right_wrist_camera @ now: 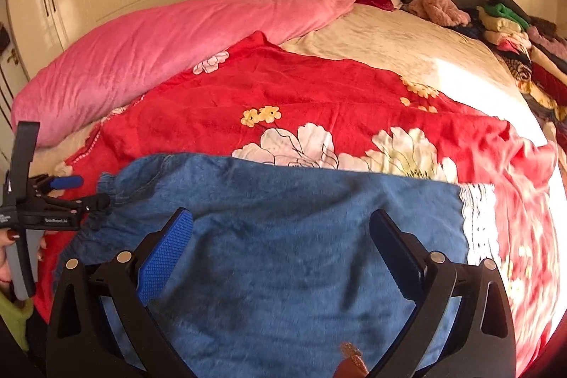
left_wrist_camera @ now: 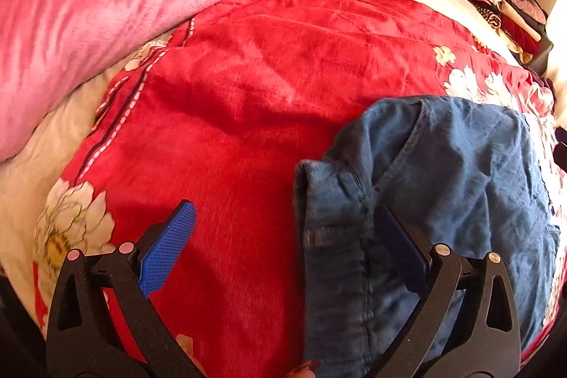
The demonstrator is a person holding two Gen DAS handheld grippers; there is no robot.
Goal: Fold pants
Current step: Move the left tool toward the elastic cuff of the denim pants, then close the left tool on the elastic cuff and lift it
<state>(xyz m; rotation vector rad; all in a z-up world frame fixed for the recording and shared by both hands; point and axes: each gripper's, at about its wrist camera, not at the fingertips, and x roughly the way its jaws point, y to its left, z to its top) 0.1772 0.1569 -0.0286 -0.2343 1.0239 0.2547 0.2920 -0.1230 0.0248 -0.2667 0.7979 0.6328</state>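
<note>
Denim is soft and slips on the plush red blanket [right_wrist_camera: 319,87], so I judge the main risk is that a pull at one end drags the whole pants [right_wrist_camera: 283,218] sideways and the layers shift, which gives a crooked fold. The left hand-held gripper [left_wrist_camera: 283,236] is wide open and holds nothing; one finger is over the waistband and the other is over the bare blanket, so if it closes there it may pinch the blanket together with the cloth. The right hand-held gripper [right_wrist_camera: 283,243] is open too, above the middle of the pants. The pants lie on the bed, across the blanket, near its front edge. They are blue, a little wrinkled, with a gathered elastic waist on the left and a white lace hem [right_wrist_camera: 478,218] on the right.
</note>
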